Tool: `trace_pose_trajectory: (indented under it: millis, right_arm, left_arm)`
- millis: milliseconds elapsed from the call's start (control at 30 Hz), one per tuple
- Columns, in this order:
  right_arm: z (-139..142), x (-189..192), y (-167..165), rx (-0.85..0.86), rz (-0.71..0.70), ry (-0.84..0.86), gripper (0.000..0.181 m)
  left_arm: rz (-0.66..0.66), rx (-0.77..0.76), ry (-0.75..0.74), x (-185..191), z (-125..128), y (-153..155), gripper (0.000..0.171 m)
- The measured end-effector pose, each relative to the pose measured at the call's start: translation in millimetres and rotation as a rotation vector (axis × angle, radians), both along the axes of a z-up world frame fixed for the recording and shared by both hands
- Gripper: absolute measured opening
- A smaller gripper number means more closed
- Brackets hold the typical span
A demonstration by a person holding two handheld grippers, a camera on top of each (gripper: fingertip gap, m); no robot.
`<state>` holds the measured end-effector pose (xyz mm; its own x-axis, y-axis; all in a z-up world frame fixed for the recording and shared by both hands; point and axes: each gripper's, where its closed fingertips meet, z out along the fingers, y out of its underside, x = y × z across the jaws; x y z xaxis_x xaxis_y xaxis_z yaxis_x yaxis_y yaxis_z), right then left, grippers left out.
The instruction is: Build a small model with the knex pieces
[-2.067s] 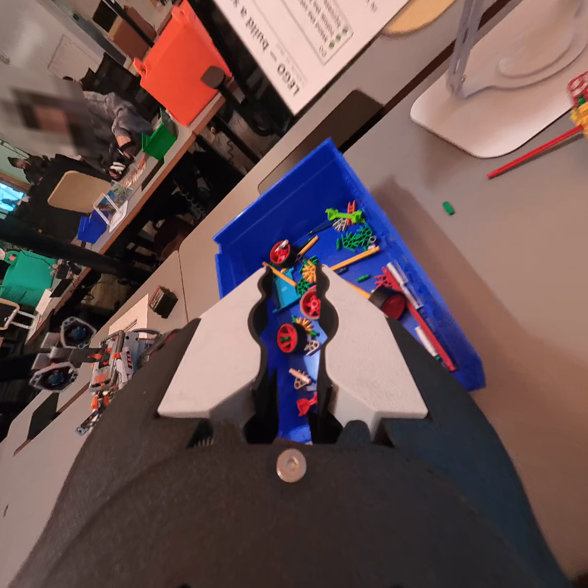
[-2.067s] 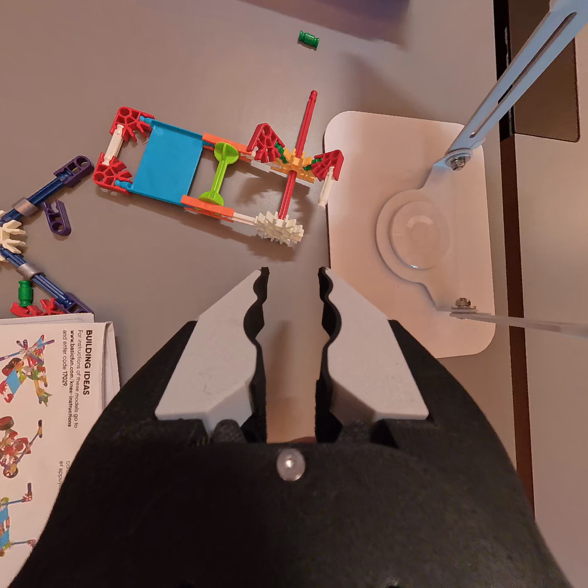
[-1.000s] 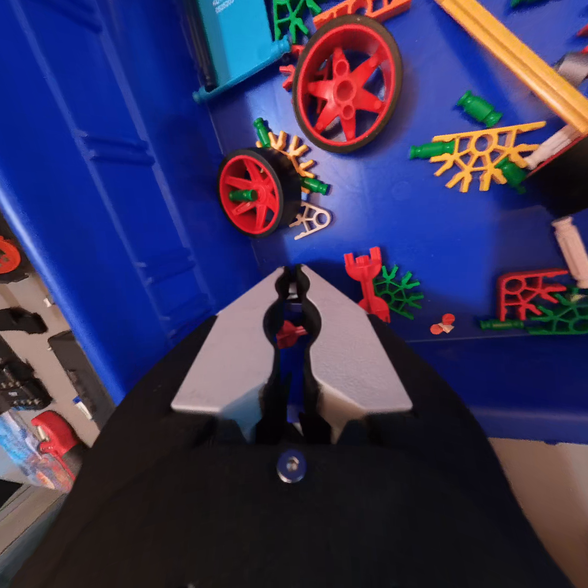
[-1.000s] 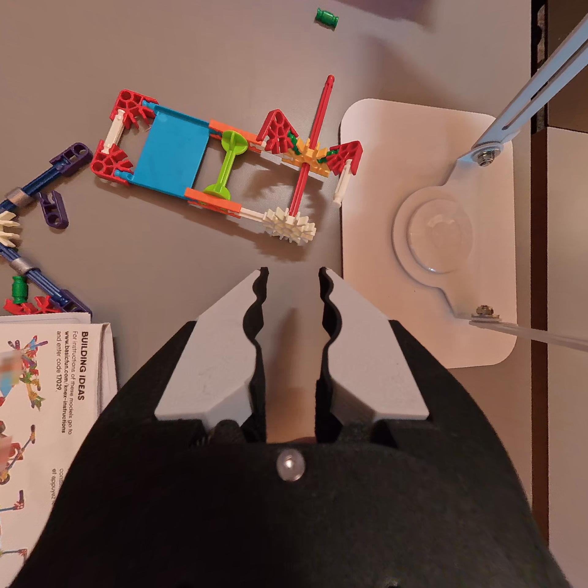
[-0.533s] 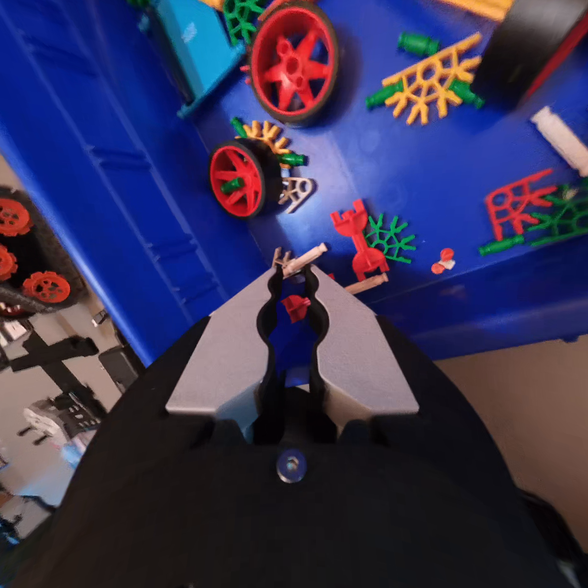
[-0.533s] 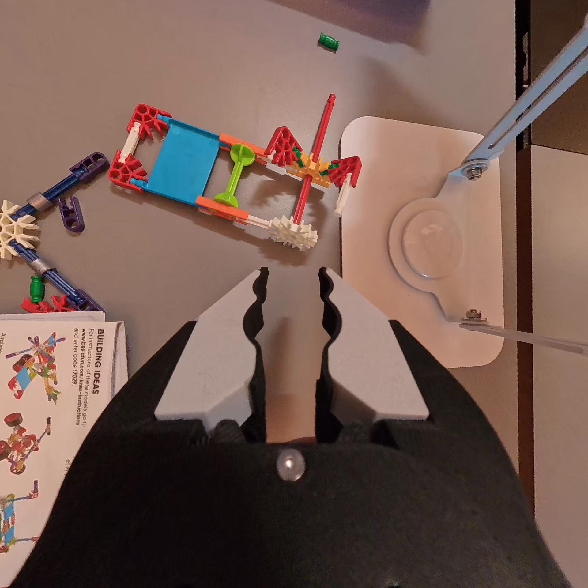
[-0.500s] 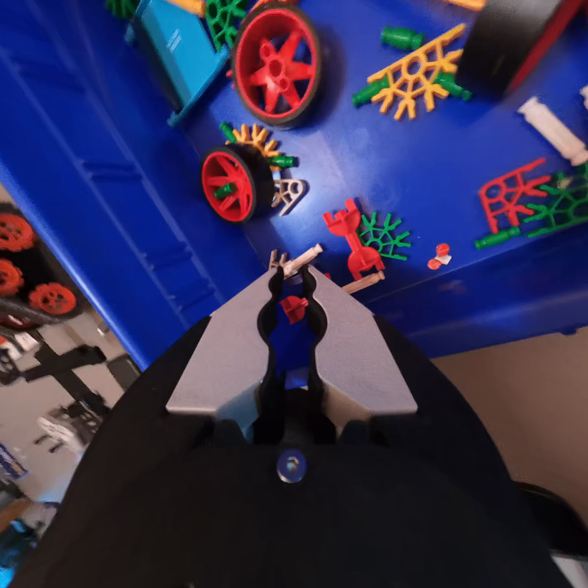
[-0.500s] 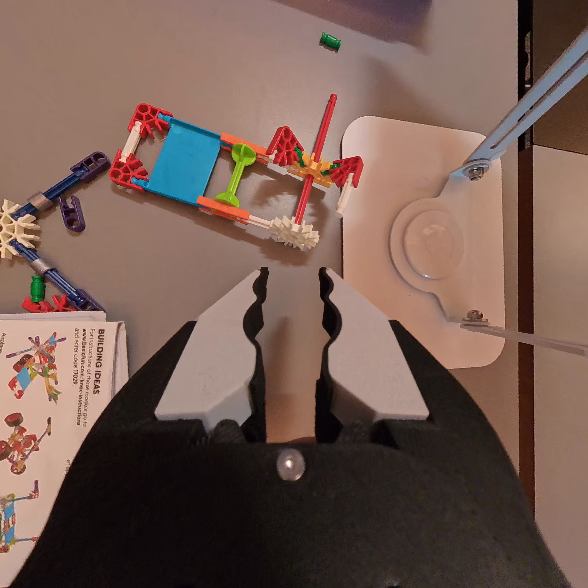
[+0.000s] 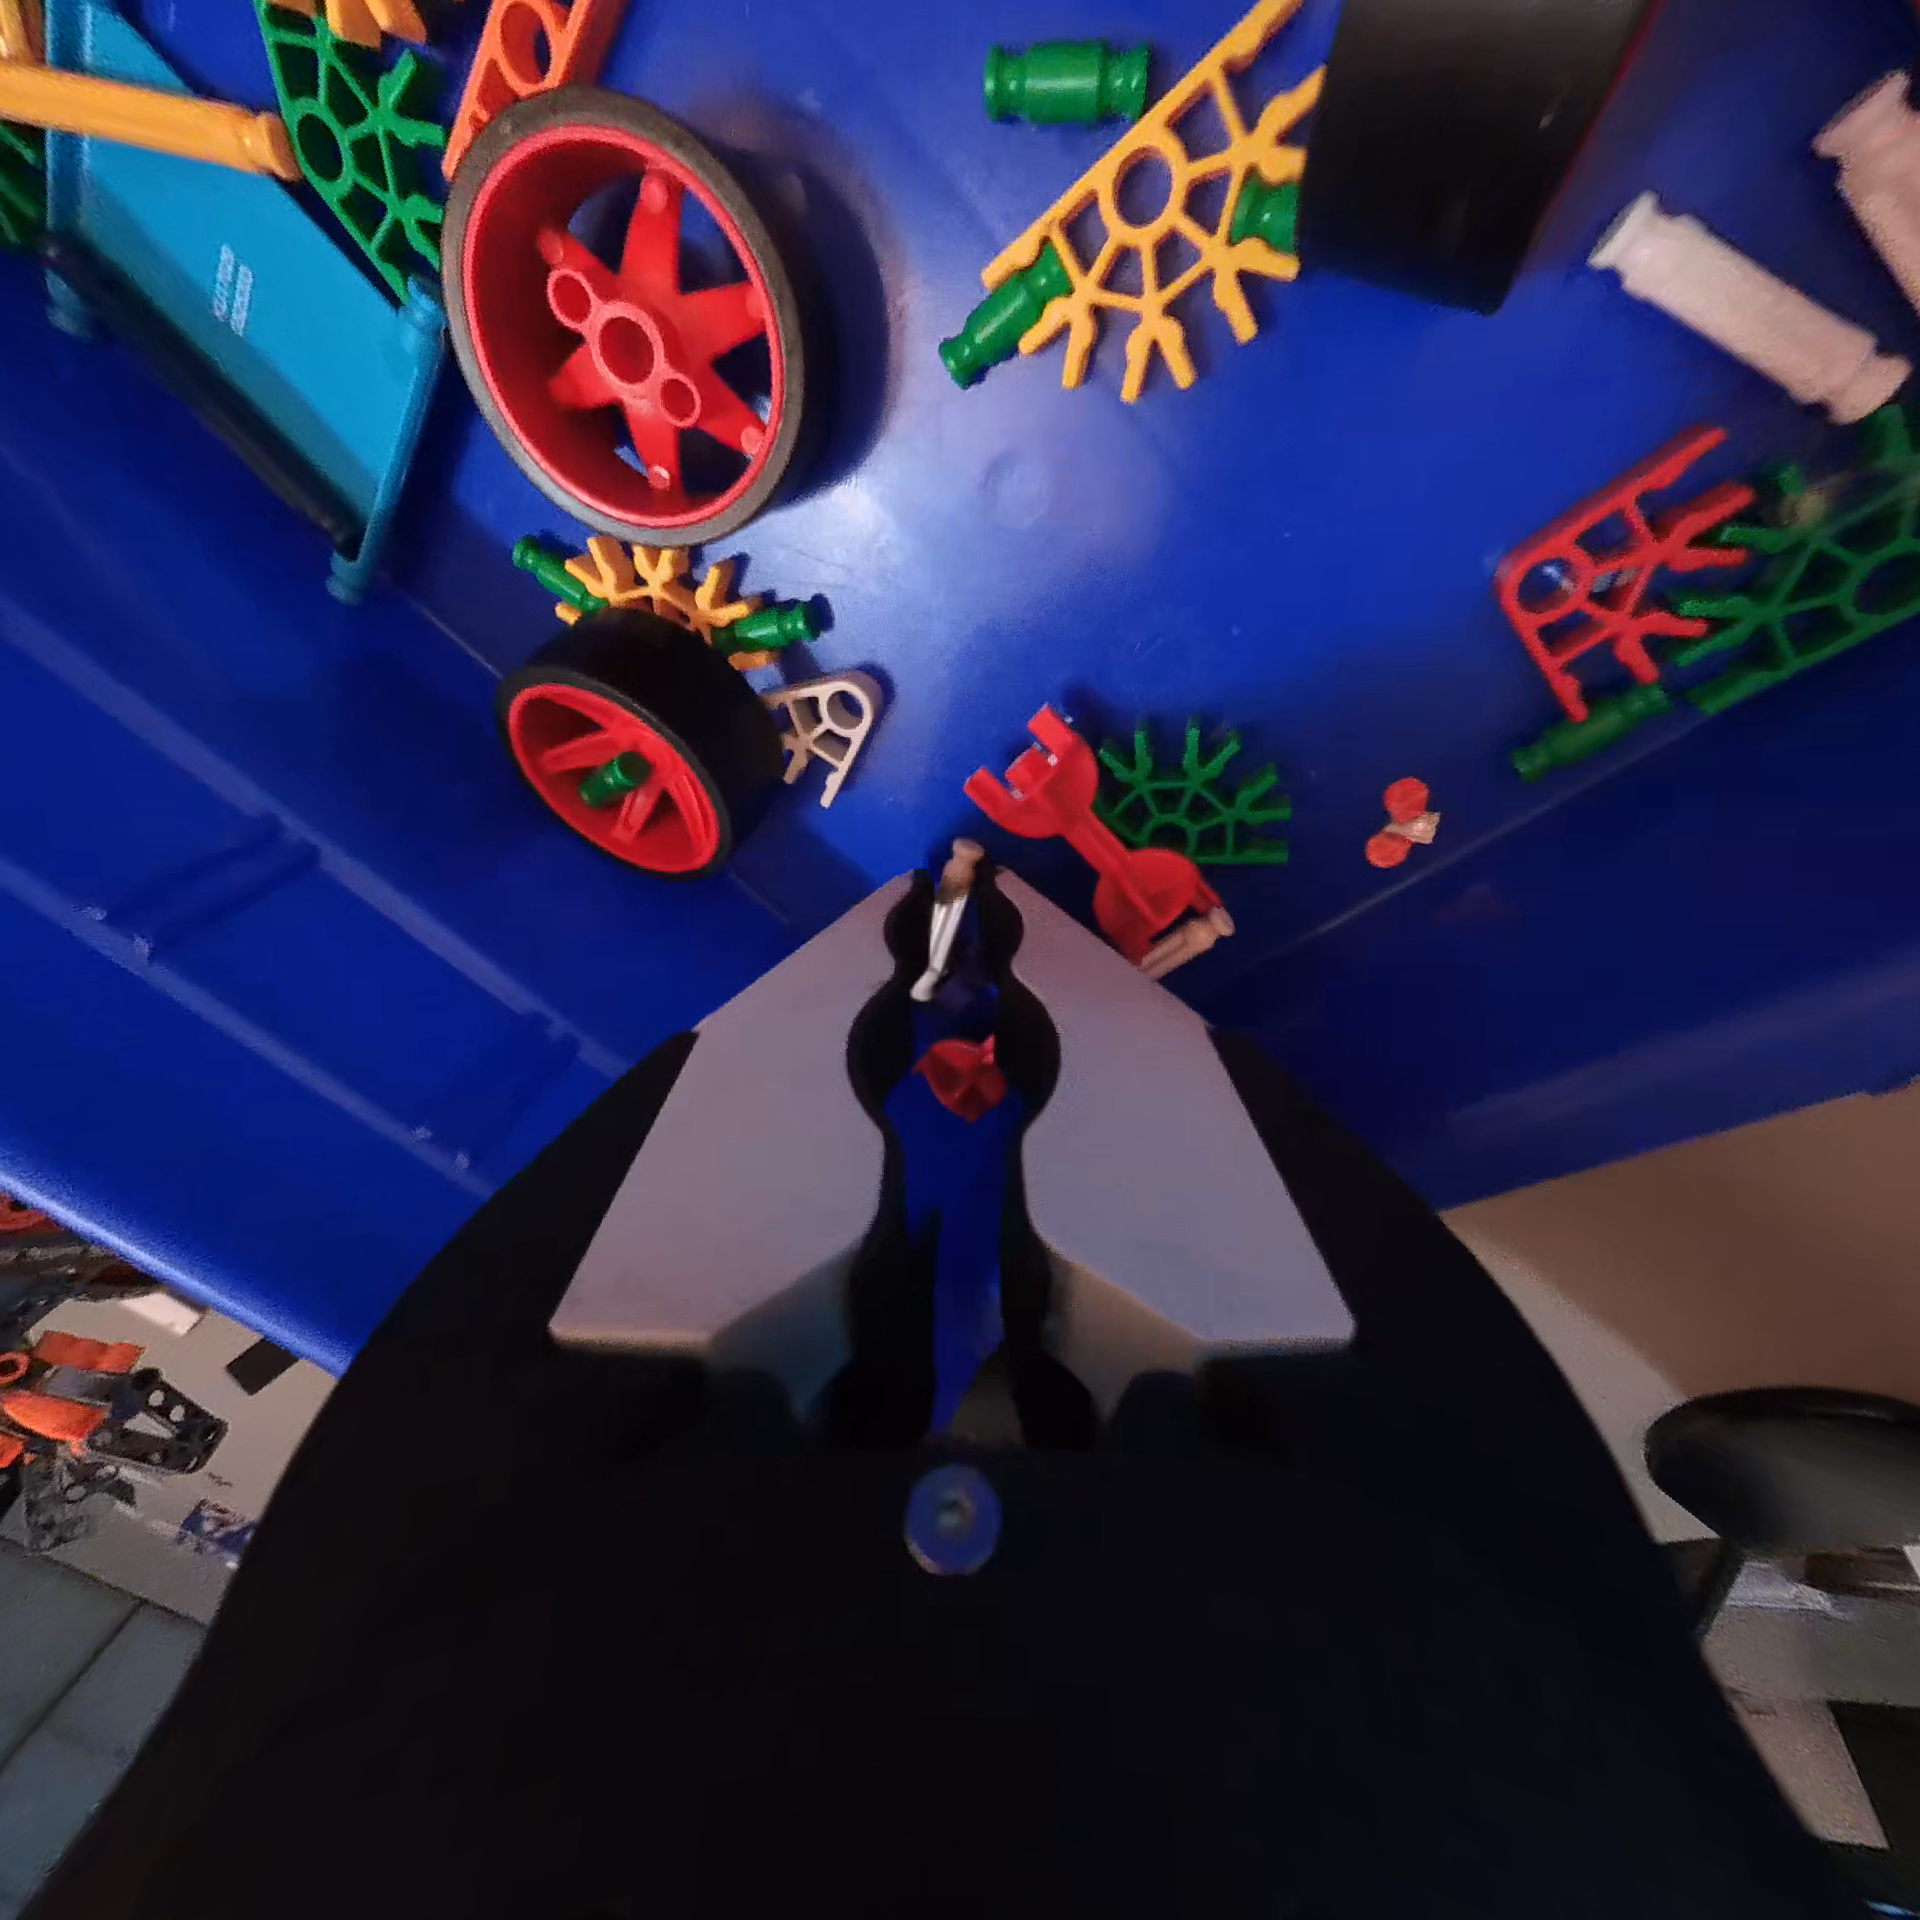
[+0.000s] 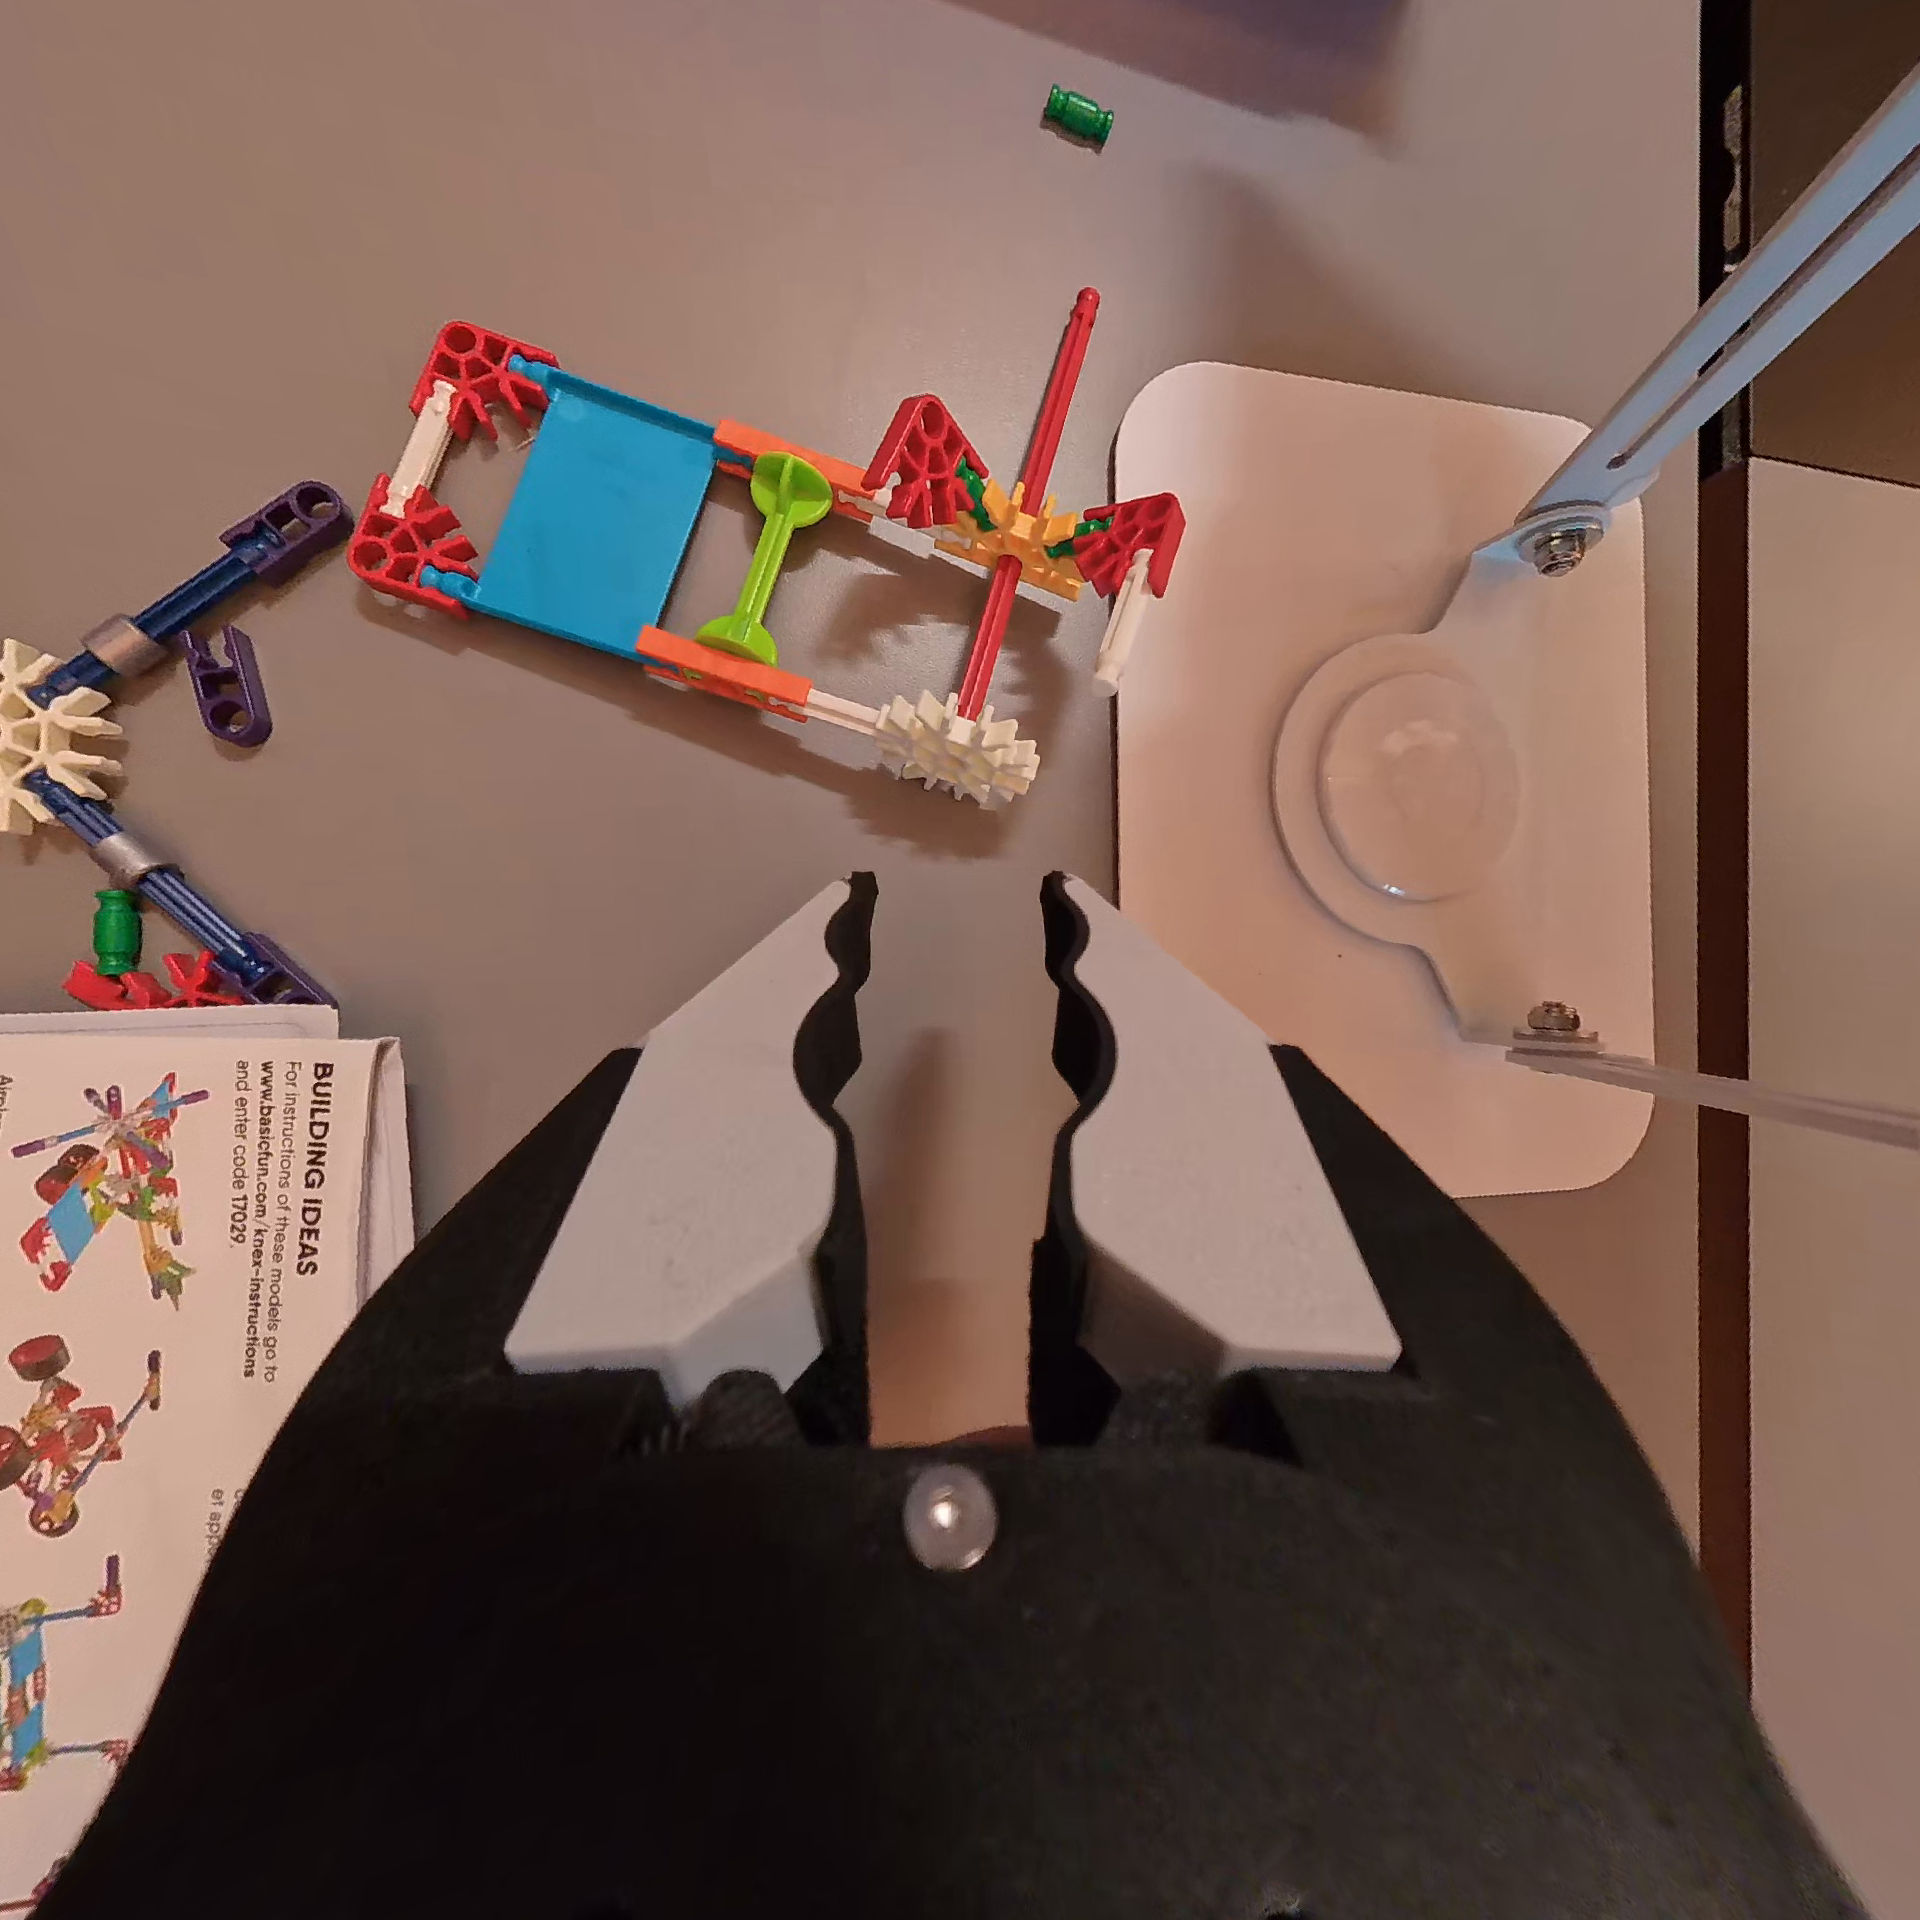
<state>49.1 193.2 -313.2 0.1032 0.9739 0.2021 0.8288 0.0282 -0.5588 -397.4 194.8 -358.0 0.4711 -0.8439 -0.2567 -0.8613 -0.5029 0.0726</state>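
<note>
My left gripper (image 9: pixel 956 888) is down inside a blue bin (image 9: pixel 312 987) of construction-toy parts. Its jaws are nearly closed on a small white rod (image 9: pixel 948 920) that stands between the tips. A small red piece (image 9: pixel 961 1070) shows through the gap behind the rod. A red connector (image 9: pixel 1091 842) and a green connector (image 9: pixel 1195 800) lie just right of the tips. My right gripper (image 10: pixel 958 883) is open and empty above the grey table. It is just below the white gear (image 10: pixel 961 743) of a toy frame with a blue panel (image 10: pixel 603 520).
Two red wheels (image 9: pixel 623 312) (image 9: pixel 623 769), a yellow connector (image 9: pixel 1143 208) and a black tyre (image 9: pixel 1455 135) lie in the bin. A white stand base (image 10: pixel 1247 520) is right of the frame. A booklet (image 10: pixel 156 1247), blue rods (image 10: pixel 208 582) and a green spacer (image 10: pixel 1078 106) lie on the table. One gripper's finger ends stand about 45 centimetres off the other's. Between my right fingertips and the white gear (image 10: pixel 961 743) there is roughly 4 centimetres.
My left gripper went down into the bin and closed at its corner. The white rod lay across the tips half a second ago and now sits between them. The right gripper barely moved.
</note>
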Motion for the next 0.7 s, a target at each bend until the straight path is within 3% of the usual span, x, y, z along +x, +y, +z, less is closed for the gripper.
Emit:
trace_pose_trajectory:
  millis: [433, 567, 700]
  right_arm:
    - [1.6, 4.2, 4.0, 0.005, -0.012, 0.004, 0.031]
    - [4.2, 3.4, 4.2, 0.012, -0.013, 0.011, 0.031]
    - [9.9, 0.6, 3.5, 0.02, -0.012, 0.033, 0.031]
  left_arm:
    - [-0.025, 0.092, -0.032, 4.9, 3.6, 3.9, 0.003]
    - [-0.033, 0.201, -0.077, 16.9, 26.7, 11.7, 0.003]
    - [-0.059, 0.402, -0.093, 29.7, 68.9, 24.8, 0.003]
